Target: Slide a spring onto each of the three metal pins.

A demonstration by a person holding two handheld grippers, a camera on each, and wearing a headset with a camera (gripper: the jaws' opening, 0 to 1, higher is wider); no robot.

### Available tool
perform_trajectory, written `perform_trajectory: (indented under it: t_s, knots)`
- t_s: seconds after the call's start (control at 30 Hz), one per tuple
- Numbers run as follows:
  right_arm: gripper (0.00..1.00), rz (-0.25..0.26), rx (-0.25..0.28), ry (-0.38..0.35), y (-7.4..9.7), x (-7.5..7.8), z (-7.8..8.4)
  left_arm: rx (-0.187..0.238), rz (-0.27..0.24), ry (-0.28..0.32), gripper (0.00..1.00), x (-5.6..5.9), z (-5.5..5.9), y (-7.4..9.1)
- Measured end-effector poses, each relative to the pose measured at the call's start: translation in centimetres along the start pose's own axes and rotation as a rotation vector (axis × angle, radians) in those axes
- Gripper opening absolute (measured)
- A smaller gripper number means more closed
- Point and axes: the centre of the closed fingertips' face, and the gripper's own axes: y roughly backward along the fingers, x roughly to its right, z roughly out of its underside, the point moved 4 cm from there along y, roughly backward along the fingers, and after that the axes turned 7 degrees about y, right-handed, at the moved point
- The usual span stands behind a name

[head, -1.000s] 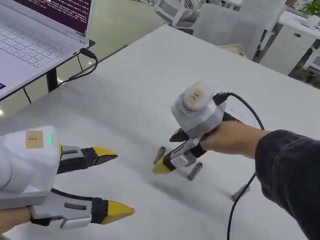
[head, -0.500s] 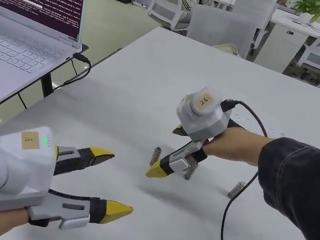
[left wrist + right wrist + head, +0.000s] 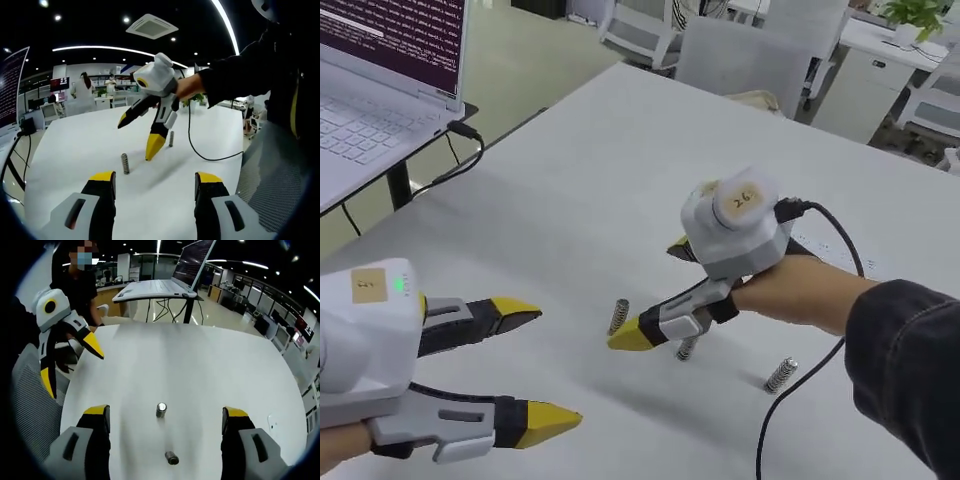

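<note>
Three small grey springs stand on the white table: one spring, a second spring and a third spring further right. Whether pins are inside them I cannot tell. My right gripper hangs open over the first two, its near yellow tip low between them. In the right gripper view the open gripper frames one spring, with another spring below. My left gripper is open and holds nothing at the near left. In its own view the left gripper faces a spring.
An open laptop sits on a stand at the far left, with a black cable hanging by the table edge. The right gripper's cable trails across the table at the right. Chairs stand beyond the far edge.
The head camera has shifted, so everything sits a little lower left. My right gripper's body has leaned rightward while its near tip stays by the springs. Nothing was gripped.
</note>
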Motion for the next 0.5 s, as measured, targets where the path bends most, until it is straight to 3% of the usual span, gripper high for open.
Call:
perform_trajectory:
  t_s: [0.5]
  knots:
    - [0.93, 0.078, 0.058, -0.006, 4.1, -0.2, 0.4, -0.006, 0.012, -0.013, 0.60, 0.5, -1.1, -0.5]
